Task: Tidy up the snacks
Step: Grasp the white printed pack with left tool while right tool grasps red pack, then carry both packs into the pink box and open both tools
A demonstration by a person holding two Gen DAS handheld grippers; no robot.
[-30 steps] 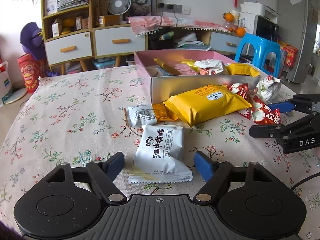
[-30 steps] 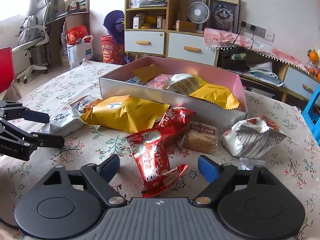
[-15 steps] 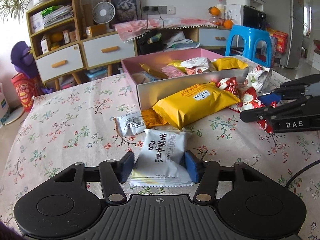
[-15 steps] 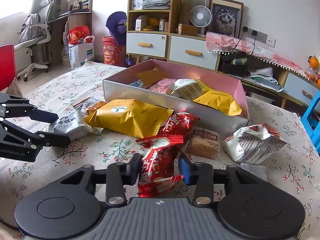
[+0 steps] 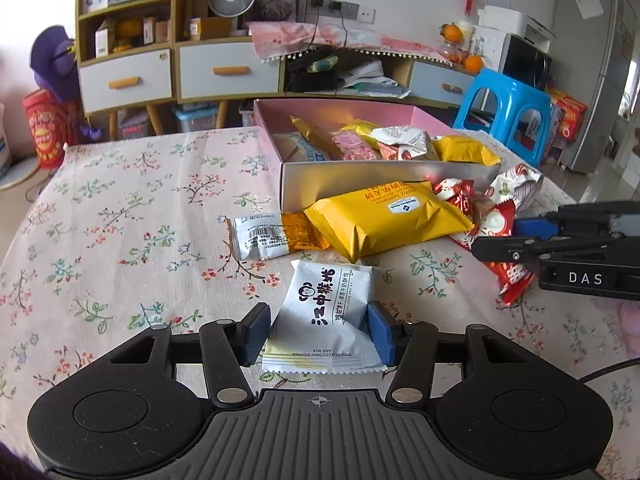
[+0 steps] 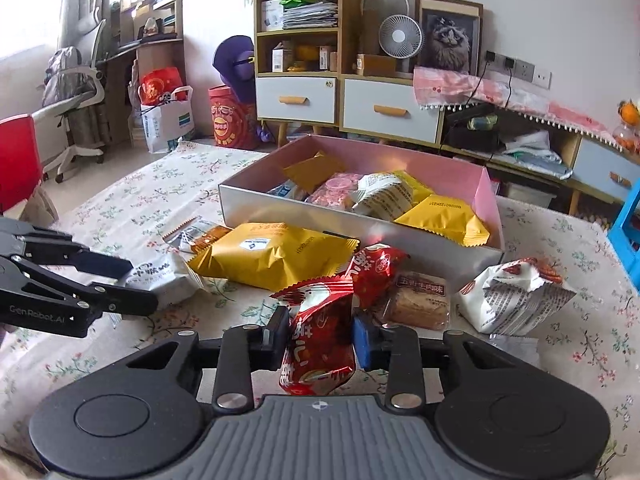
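Observation:
My left gripper (image 5: 318, 330) is shut on a white snack packet (image 5: 326, 312) and holds it above the floral tablecloth. My right gripper (image 6: 320, 334) is shut on a red snack packet (image 6: 318, 336), also lifted. The pink box (image 5: 384, 186) with several snacks inside stands behind, also in the right wrist view (image 6: 490, 196). A big yellow packet (image 5: 388, 220) lies in front of the box. The right gripper shows at the right in the left wrist view (image 5: 508, 236); the left gripper shows at the left in the right wrist view (image 6: 132, 284).
On the cloth lie a white-and-orange packet (image 5: 272, 236), a brown biscuit packet (image 6: 418, 300), a second red packet (image 6: 376, 266) and a crumpled white-and-red packet (image 6: 516, 296). A blue stool (image 5: 508, 114) and cabinets (image 5: 176, 72) stand beyond the table.
Both grippers closed from open onto their packets: the left on the white packet, the right on the red one. Both have since lifted their packets off the cloth.

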